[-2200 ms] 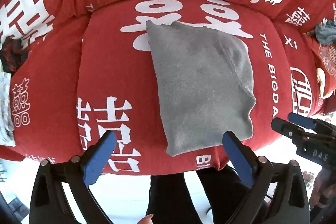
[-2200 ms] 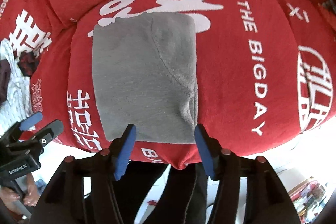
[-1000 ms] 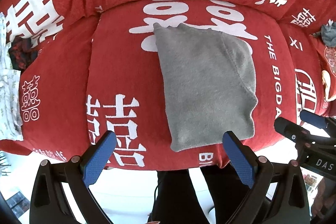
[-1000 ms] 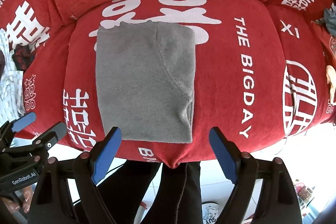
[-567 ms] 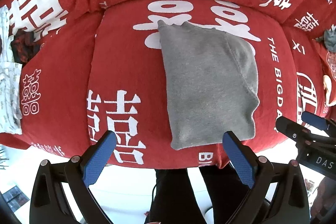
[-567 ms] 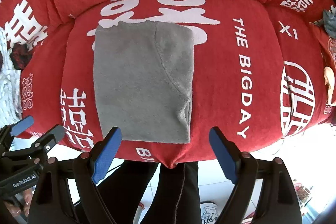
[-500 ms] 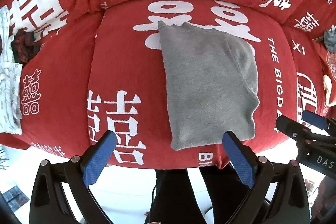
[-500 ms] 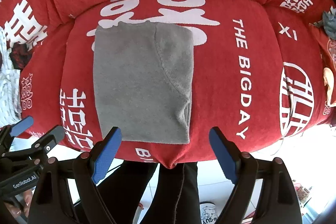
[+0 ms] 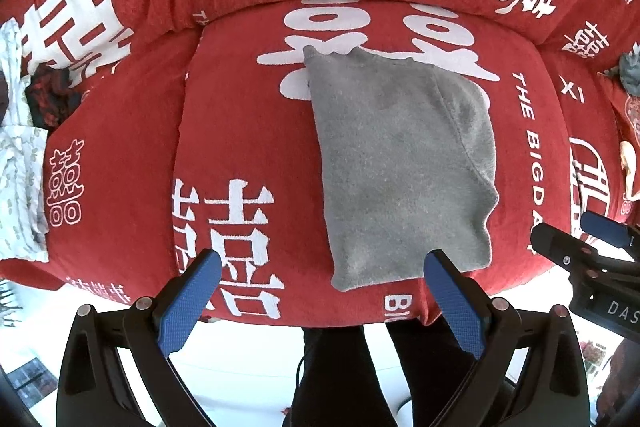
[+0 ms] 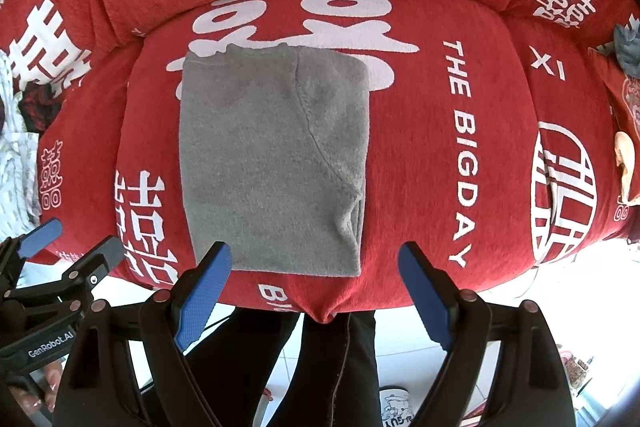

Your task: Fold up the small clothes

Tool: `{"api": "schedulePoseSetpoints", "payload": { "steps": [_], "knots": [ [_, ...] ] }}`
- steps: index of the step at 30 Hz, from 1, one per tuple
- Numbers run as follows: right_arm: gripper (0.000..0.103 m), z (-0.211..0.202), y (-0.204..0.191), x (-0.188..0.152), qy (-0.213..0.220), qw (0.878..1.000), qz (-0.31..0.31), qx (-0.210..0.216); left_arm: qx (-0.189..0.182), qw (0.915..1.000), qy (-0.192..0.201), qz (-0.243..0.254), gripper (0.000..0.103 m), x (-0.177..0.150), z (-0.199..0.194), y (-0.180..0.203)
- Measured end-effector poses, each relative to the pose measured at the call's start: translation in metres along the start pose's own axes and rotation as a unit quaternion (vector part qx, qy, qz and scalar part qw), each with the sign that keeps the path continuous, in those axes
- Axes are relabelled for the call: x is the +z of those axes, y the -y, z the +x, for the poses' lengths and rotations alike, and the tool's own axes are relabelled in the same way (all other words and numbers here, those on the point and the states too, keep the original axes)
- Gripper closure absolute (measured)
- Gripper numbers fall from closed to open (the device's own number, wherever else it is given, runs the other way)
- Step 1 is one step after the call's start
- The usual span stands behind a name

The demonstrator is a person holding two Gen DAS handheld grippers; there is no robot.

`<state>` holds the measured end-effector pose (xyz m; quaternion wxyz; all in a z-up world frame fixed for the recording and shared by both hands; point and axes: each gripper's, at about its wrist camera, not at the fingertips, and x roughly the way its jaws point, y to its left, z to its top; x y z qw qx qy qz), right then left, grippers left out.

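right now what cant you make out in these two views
- Grey garment, both views: folded over itself, so its kind and inner layers are hidden.
- Pale patterned clothes, left wrist view: cut off by the left edge.
- Small grey item, right wrist view: cut by the right edge, too small to identify.
- Sofa print along its front edge: hidden by the curve.

both grippers same build: black plastic frames, blue textured pads on the fingers, round silver screw heads along the arms. left gripper (image 9: 322,293) seen from the right wrist view has white "genrobot.ai" print on its body. right gripper (image 10: 314,285) from the left wrist view carries partial white lettering "das". person wears dark trousers (image 10: 320,359), seam running down one leg; white slipper (image 10: 394,407) with print at the foot.
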<state>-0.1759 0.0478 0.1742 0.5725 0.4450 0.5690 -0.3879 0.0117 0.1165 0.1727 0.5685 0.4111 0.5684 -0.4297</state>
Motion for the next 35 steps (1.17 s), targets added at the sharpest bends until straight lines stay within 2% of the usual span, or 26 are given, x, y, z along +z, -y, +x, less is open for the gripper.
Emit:
{"api": "schedulePoseSetpoints", "payload": {
  "steps": [7,13,26,35],
  "knots": [
    [0.015,0.0,0.0,-0.001,0.0,1.0,0.0,0.0,0.006,1.0,0.002,-0.004,0.002,0.0,0.0,0.001],
    [0.015,0.0,0.0,-0.001,-0.002,1.0,0.0,0.001,-0.004,0.9999,0.006,-0.009,0.002,-0.001,-0.002,0.0],
    [0.015,0.004,-0.003,-0.006,-0.005,1.0,0.003,-0.002,-0.009,0.9998,-0.01,-0.014,0.002,-0.003,0.01,-0.001],
    [0.015,0.007,0.0,-0.001,0.003,1.0,0.003,0.001,-0.017,0.9998,-0.003,0.004,0.002,-0.003,0.006,0.005]
  ]
}}
